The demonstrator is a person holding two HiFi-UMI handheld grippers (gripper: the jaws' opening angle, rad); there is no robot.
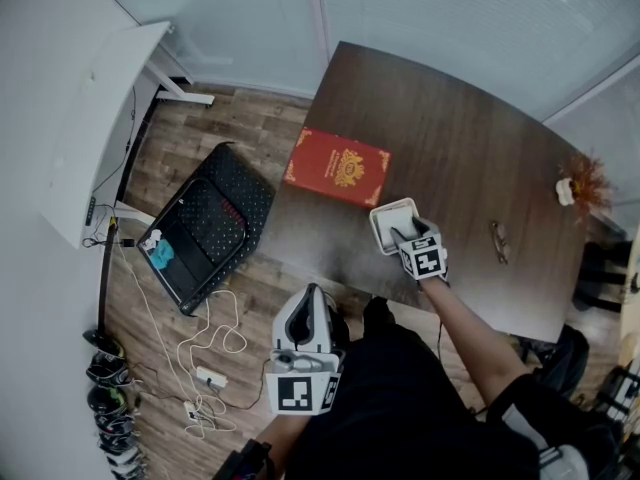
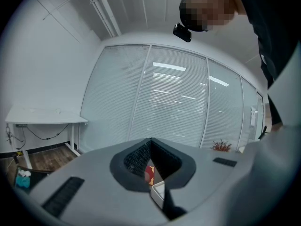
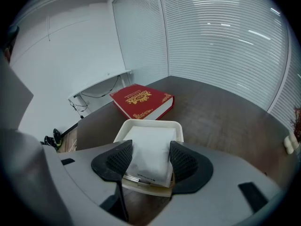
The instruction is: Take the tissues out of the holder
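Observation:
A white tissue holder point(image 1: 378, 230) stands on the dark wooden table point(image 1: 470, 148), with a pack of white tissues point(image 1: 398, 218) in it. My right gripper point(image 1: 405, 234) reaches steeply down into it. In the right gripper view the holder's rim point(image 3: 150, 122) frames the tissues point(image 3: 149, 147), and the right gripper point(image 3: 150, 163) has a pad against each side of the pack. My left gripper point(image 1: 312, 296) hangs below the table's near edge with its jaws together and nothing in them. In its own view the left gripper point(image 2: 151, 141) points level across the room.
A red book point(image 1: 337, 166) lies just beyond the holder, also seen in the right gripper view point(image 3: 141, 100). Glasses point(image 1: 498, 240) and a small dried plant point(image 1: 582, 180) sit to the right. On the floor at left are a black case point(image 1: 205, 226) and cables point(image 1: 205, 353).

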